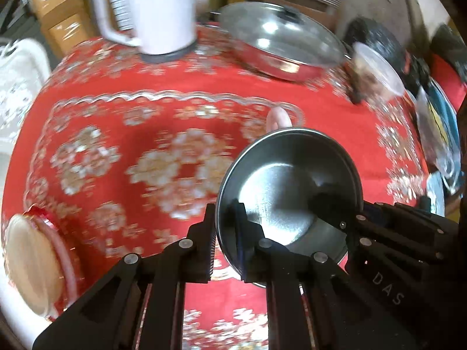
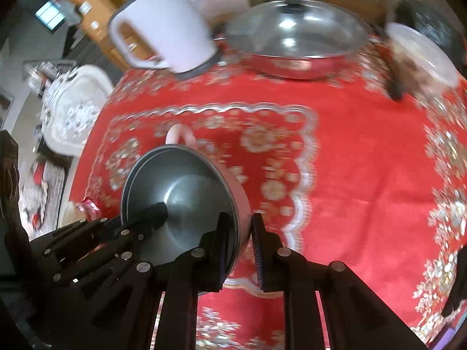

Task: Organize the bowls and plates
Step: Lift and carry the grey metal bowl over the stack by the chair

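Left wrist view, from left to right: a round wooden-topped red item (image 1: 32, 265) sits at the bench edge, a white jug (image 1: 149, 11) stands at the back on the red patterned cloth (image 1: 122, 134), and a lidded steel pan (image 1: 280, 40) lies beside it. Low in the middle, the left claw (image 1: 227, 242) is closed narrow on the near rim of a steel bowl (image 1: 289, 186), which is held tilted above the cloth, its hollow facing the camera. A pale loop (image 1: 278, 121) shows just behind its top rim. The right claw (image 1: 335, 210) reaches in from the right, one finger inside the bowl. Further right, a clear lidded tub (image 1: 376, 73) is blurred. Right wrist view shows the right claw (image 2: 238, 242) pinching the bowl's (image 2: 181, 192) wall; what look like two nested rims show at the upper left.
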